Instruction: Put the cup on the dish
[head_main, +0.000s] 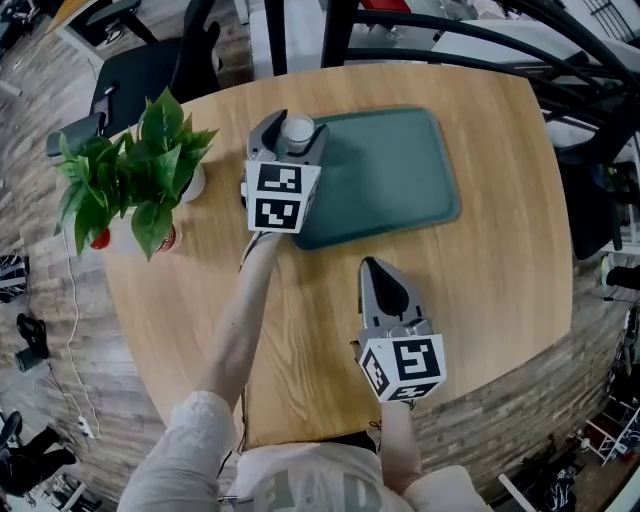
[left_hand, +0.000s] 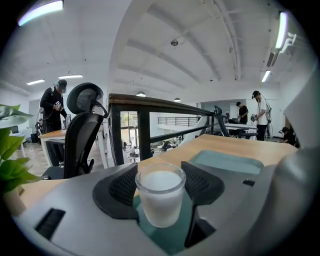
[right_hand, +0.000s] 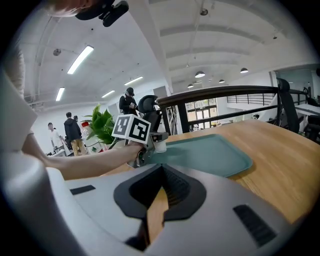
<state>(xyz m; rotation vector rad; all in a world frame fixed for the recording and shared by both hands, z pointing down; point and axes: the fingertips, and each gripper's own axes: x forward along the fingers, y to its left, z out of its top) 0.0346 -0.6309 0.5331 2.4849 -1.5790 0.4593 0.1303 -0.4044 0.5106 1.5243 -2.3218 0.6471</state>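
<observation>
My left gripper (left_hand: 159, 186) is clamped on the cup (head_main: 298, 130) over the dish's (head_main: 400, 180) left edge, my right gripper (right_hand: 160, 197) idles closed and empty just before the dish; the placing step is in hand, and I judge lowering and release come next.

Open office: swivel chair (left_hand: 82, 131), desks (left_hand: 52, 134), ceiling strip lights (left_hand: 41, 11).

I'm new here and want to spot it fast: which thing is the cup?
Find the round wooden table, then the green tray on it. At the tray's left edge the left hand-held gripper is shut on a small clear cup, white inside. Unlike the leafy plant further left, it is see-through.
</observation>
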